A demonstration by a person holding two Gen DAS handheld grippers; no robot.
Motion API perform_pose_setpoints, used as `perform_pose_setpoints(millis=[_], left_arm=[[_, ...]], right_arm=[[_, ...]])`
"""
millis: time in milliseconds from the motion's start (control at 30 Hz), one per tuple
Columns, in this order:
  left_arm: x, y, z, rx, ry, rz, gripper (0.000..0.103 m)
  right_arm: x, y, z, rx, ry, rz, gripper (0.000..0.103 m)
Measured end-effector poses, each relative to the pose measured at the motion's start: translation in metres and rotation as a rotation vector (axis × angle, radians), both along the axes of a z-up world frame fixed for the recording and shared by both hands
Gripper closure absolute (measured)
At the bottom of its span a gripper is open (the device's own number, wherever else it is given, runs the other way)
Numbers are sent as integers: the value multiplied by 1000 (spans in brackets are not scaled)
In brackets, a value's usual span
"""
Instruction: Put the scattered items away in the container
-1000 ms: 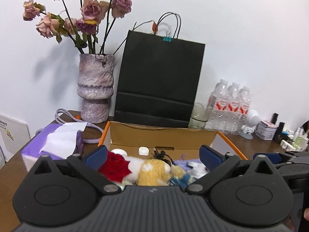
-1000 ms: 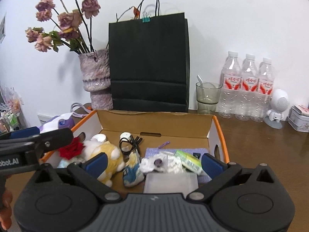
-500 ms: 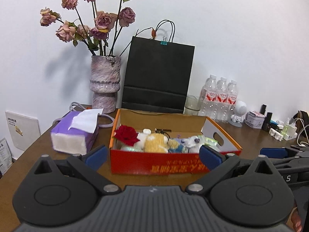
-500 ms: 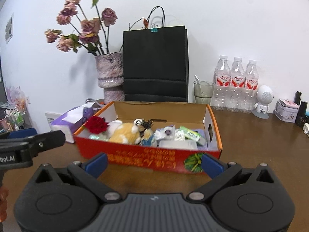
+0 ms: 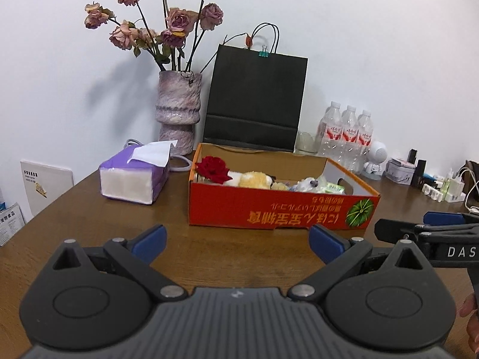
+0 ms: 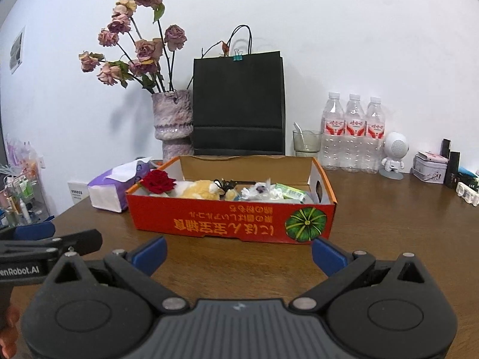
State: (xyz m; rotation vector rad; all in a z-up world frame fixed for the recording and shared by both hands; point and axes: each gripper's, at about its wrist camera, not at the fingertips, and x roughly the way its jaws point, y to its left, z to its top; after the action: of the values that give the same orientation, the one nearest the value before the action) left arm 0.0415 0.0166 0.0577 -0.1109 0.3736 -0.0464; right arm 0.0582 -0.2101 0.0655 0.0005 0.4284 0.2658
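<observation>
Both grippers have backed way off since a second ago: back then they hung right over the open box with the contents filling the view, and now the whole orange cardboard box (image 6: 233, 220) sits out in front on the brown table (image 6: 404, 239), with a strip of bare wood between it and the fingertips. Nothing in the box looks shifted.

The left gripper (image 5: 238, 240) has its fingers spread wide with nothing between them, and same deal for the right gripper (image 6: 239, 252): splayed, empty.

The stuff is all in the box: the red rose (image 6: 158, 181) at the left end, the yellow plush toy (image 6: 200, 190) beside it, a black cable tangle, crinkly plastic packets (image 6: 263, 191) toward the right. I can't spot anything loose on the table nearby, so my guess is the tidy-up is basically done.

Handling-wise, it's all light and soft. The plush squishes, so grab the body. The rose crushes easily; go for the stem. The packets look slippery, so pinch an edge.
</observation>
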Motion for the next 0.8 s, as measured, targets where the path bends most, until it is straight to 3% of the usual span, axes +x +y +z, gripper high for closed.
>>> perform_pose_setpoints(millis=[300,600,800], left_arm=[[10,-11,-26,58,-32,36,0],[6,-17,-29,101,-126,56,0],[4,-21,-28,119,-130,55,0]], right_arm=[[6,-2,-31,-4,-80,-39,0],[8,-2,-38,-16,-111,-44,0],[6,1,-40,-28,-122,-45,0]])
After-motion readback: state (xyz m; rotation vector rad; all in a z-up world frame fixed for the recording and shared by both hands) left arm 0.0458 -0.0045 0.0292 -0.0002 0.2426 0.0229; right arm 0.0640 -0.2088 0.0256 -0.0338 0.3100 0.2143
